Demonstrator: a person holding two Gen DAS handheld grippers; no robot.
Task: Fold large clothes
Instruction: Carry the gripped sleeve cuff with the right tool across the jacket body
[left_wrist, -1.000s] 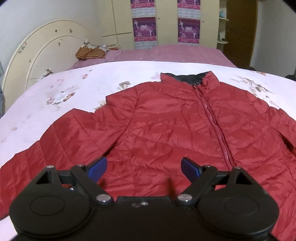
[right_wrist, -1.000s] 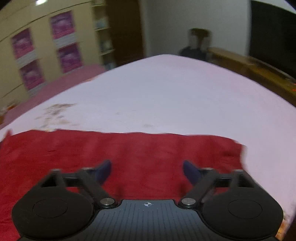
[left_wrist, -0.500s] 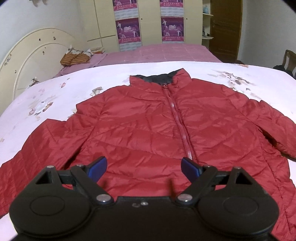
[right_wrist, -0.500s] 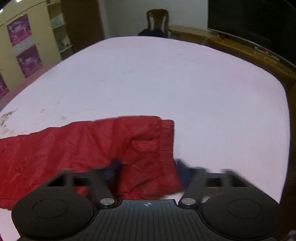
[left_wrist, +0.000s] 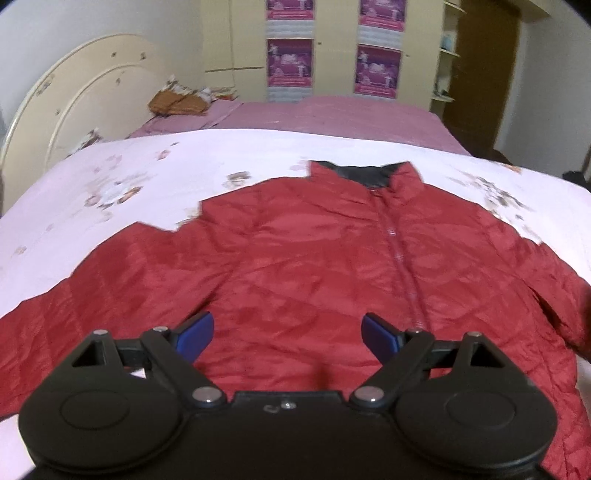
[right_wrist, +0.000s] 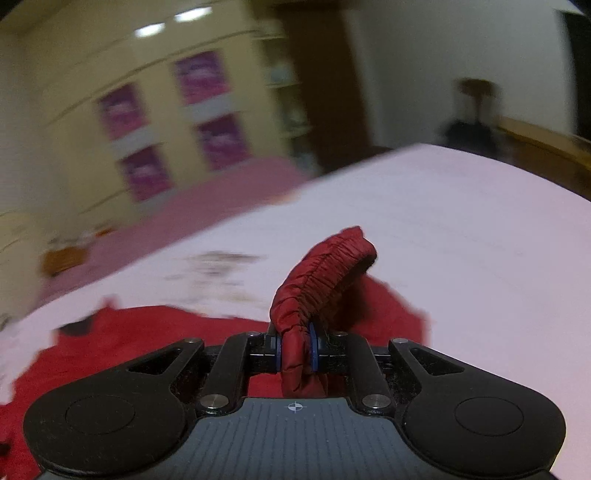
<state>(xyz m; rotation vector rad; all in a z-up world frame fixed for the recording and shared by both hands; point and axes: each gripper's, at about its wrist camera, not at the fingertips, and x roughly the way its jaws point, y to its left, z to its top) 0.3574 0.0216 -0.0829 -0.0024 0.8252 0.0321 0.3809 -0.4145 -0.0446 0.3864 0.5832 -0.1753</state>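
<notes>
A red quilted jacket lies front up on the white bed sheet, zipped, with its dark collar at the far side. My left gripper hovers open over the jacket's lower front, nothing between its blue pads. In the right wrist view my right gripper has its jaws closing, the pads pressing on the elastic sleeve cuff. The cuff stands up above the sheet, and the rest of the jacket trails off to the left.
A cream headboard rises at the left. Behind the sheet lies a pink bed with a brown bundle. A yellow wardrobe with posters fills the back wall. A chair and wooden ledge stand beyond the bed's right side.
The right gripper went from open over the sleeve to shut on its cuff, then lifted it off the sheet. The left view swayed sideways and back; its jaws stayed open.
</notes>
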